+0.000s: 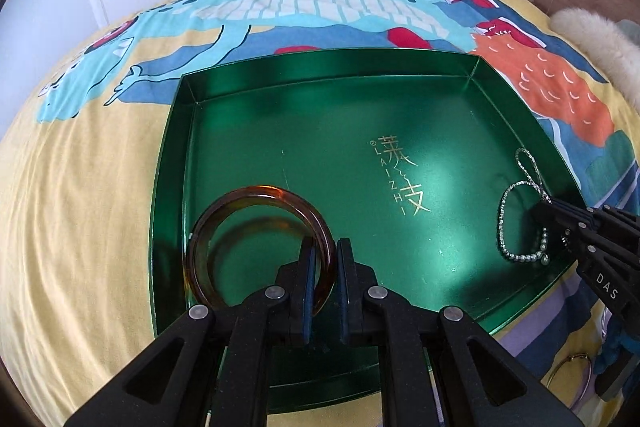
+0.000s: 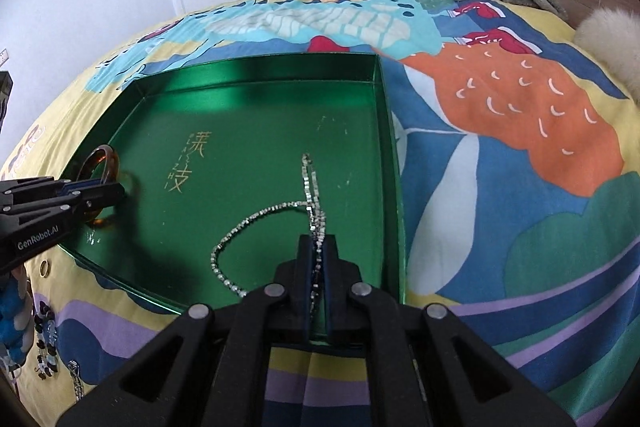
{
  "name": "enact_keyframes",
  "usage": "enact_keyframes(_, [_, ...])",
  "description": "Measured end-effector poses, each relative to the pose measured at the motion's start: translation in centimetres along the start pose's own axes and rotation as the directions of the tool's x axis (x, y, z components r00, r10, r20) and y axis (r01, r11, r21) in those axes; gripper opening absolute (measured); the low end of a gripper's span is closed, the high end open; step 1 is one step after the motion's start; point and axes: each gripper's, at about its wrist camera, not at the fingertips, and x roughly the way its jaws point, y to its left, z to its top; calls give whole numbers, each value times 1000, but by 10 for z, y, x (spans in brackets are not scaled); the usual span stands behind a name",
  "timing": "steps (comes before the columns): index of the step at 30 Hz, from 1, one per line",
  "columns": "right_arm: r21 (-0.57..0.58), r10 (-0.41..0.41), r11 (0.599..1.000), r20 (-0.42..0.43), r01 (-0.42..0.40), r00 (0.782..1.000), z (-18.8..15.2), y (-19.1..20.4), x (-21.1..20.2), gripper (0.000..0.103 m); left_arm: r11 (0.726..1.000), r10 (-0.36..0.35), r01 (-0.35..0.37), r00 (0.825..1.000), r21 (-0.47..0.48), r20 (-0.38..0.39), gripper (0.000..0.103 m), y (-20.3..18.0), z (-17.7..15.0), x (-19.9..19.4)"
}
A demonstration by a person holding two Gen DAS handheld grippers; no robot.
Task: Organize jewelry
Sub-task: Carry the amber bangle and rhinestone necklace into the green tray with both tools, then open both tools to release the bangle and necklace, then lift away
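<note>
While both wrist cameras looked down on the shallow metallic green tray [image 1: 248, 75] lying on the colourful printed bedspread [image 1: 80, 155], each caught things the other missed. From the left wrist, the translucent amber bangle [image 1: 256, 211] showed as a full ring, standing tilted near the tray's near-left corner, with a thin metal hoop [image 1: 572, 375] lying on the cover at the lower right, outside the tray. From the right wrist, that bangle appeared only edge-on at the left wall, but a small gold ring [image 2: 45, 266] lay on the cover just outside the tray's near edge, and further beaded pieces [image 2: 45, 343] lay at the lower left.

The left gripper [image 1: 325, 251] reached in low over the tray's near edge, its two blue-padded fingers [image 1: 307, 267] straddling the bangle's band, one inside the ring and one outside; a sliver of gap remained visible on the outer side, so whether they truly pinched it I cannot tell. Seen from the right wrist, it entered level from the left.

Toward the tray's right wall, the sparkling rhinestone chain [image 2: 256, 223] lay looped on the tray floor, one strand running back between the fingers of the right gripper [image 2: 318, 243], which were pressed together on it. This gripper pointed forward and downward over the near-right corner.
</note>
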Motion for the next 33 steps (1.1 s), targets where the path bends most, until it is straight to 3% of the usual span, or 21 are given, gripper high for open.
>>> enact_keyframes(3, [-18,-8,1000,-11,8,1000,1,1,1,9,1000,0,0,1000,-6,2,13,1,1,0])
enact_keyframes(7, [-24,-10,1000,-22,9,1000,4,3,-1,23,1000,-2,2,1000,-7,17,36,3,4,-5])
enact_keyframes(9, [-33,-16,999,-18,15,1000,4,5,-5,36,1000,-10,11,999,-3,32,36,3,6,-14])
enact_keyframes(14, [-19,-19,1000,20,20,1000,7,7,-36,36,1000,-8,7,993,9,114,36,5,8,-65])
enact_keyframes(20, [-30,-2,1000,130,6,991,7,21,-119,36,1000,12,-5,970,-27,244,42,25,-2,-160])
enact_keyframes(27, [-25,9,1000,263,-2,965,-12,42,-231,37,995,97,-81,952,-66,292,43,54,-41,-258])
enact_keyframes(33, [-42,40,999,317,-28,947,-46,65,-303,37,993,108,-89,947,-75,303,43,71,-96,-312])
